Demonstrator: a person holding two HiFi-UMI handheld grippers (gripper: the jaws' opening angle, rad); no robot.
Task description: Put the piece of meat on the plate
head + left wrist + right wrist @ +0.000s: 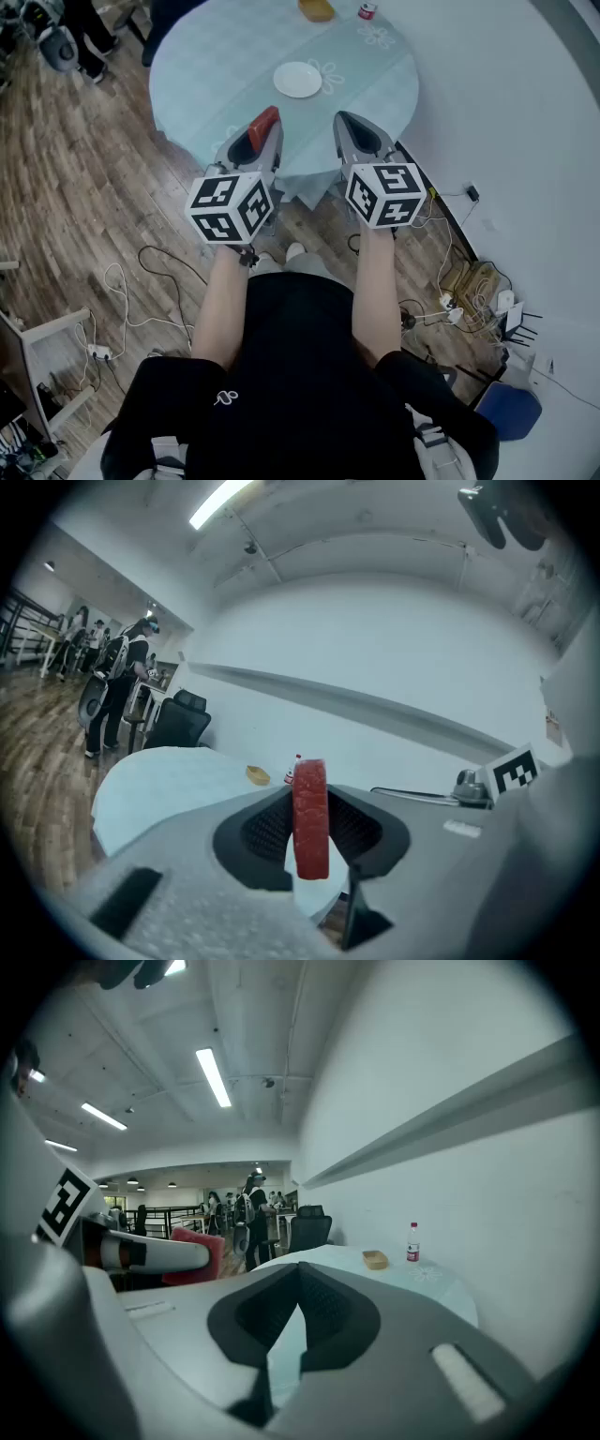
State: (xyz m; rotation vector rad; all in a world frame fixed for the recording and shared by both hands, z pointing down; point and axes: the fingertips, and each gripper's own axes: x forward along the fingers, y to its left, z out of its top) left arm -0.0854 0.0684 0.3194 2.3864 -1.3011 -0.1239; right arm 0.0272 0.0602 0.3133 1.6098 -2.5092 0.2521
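The piece of meat [264, 124] is a flat red slab standing on edge between the jaws of my left gripper [261, 133], which is shut on it. In the left gripper view the meat [310, 819] sticks up between the pads, held over the near edge of the round table [216, 66]. The white plate [298, 80] lies empty near the table's middle, ahead of both grippers. My right gripper [350, 126] hovers beside the left one, jaws shut with nothing between them [298, 1281]. From the right gripper view the meat [199, 1252] shows at the left.
A wooden box [317, 9] and a small bottle [367, 10] stand at the table's far edge. A white wall [525, 112] curves close on the right. Cables and a power strip [98, 352] lie on the wood floor. An office chair [178, 719] and people stand beyond the table.
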